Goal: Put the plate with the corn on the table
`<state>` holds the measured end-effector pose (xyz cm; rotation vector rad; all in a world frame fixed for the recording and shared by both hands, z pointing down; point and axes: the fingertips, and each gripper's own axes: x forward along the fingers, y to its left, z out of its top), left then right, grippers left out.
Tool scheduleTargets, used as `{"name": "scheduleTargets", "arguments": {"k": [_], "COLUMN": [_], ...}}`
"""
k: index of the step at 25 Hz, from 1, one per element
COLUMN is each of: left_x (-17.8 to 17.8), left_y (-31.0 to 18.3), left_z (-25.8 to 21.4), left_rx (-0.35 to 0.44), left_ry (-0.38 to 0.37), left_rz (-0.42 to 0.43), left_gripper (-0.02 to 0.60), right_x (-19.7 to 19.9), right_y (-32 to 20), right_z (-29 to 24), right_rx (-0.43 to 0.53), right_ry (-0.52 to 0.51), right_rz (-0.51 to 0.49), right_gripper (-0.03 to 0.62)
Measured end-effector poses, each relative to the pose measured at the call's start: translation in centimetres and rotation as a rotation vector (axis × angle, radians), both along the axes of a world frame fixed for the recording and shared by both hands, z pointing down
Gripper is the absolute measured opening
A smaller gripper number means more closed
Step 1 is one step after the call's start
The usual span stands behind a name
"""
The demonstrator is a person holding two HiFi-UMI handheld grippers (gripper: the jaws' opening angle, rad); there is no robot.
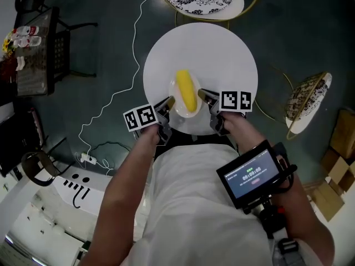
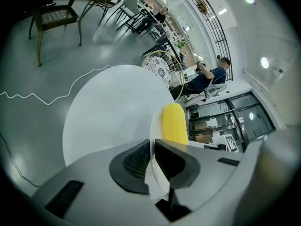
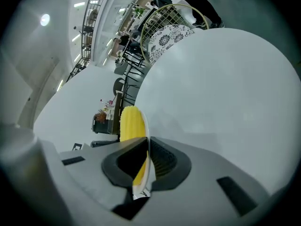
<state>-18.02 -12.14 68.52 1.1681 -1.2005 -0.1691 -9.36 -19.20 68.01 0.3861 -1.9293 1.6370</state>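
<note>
Overhead, the left claw (image 1: pixel 168 102) and right claw (image 1: pixel 203 95) pinched opposite rims of the thin pale plate (image 1: pixel 176 111) over the round white counter's (image 1: pixel 222 54) near edge. The smooth yellow corn (image 1: pixel 187 91) lay lengthwise, pointing toward the counter's centre. Only the gripper views showed ribbed pads (image 2: pixel 136 161) clamping the rim edge-on.

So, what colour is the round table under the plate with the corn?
The table is plain white, with no pattern. The head view shows it best.
</note>
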Motion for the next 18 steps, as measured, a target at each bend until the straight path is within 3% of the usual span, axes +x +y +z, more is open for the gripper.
{"name": "scheduleTargets", "arguments": {"k": [3,7,18], "left_x": [-0.7,-5.0,-7.1], "left_y": [0.2,0.0,-2.8], "left_z": [0.9,3.8,5.5], "left_rx": [-0.011,-0.033,-0.04], "left_ry": [0.004,-0.007,-0.103], "left_rz": [-0.01,-0.018,0.036], "left_gripper": [0.031,0.031,0.031], "right_x": [-0.8,-5.1,-7.0], "right_y": [0.1,-0.2,-2.7], "right_z": [0.9,3.9,5.5], "right_rx": [0.002,0.026,0.124], "right_ry": [0.009,0.04,0.094], "right_rz": [-0.001,-0.006,0.012], "right_gripper": [0.031,0.031,0.031]}}
